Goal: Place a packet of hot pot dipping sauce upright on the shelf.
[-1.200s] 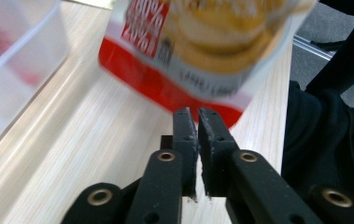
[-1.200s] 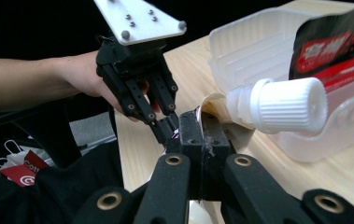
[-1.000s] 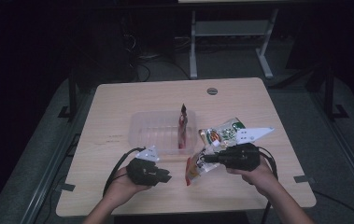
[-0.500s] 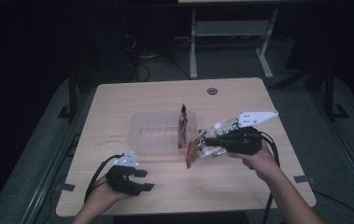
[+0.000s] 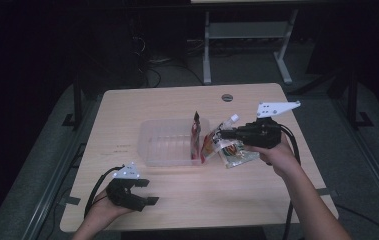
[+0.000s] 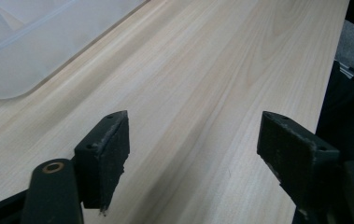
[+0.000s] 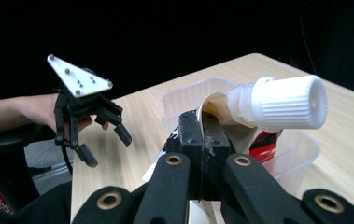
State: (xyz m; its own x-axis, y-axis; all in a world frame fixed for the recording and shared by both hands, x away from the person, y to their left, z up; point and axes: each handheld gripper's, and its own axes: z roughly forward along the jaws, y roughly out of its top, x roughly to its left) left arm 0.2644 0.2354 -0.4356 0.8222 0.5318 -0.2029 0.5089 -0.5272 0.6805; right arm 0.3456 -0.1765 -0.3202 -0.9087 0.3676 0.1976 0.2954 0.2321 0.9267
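While the left gripper (image 5: 144, 192) hangs empty with jaws that have just been opening, the right gripper (image 5: 223, 134) clamps a pouch (image 5: 225, 147) — glossy, colourfully printed, with a ribbed white screw cap (image 7: 282, 102).

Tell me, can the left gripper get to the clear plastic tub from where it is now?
Probably yes. The left gripper sits open and empty near the table's front edge, and bare wood lies between it and the tub. The right gripper, holding the pouch, is off to the tub's other side.
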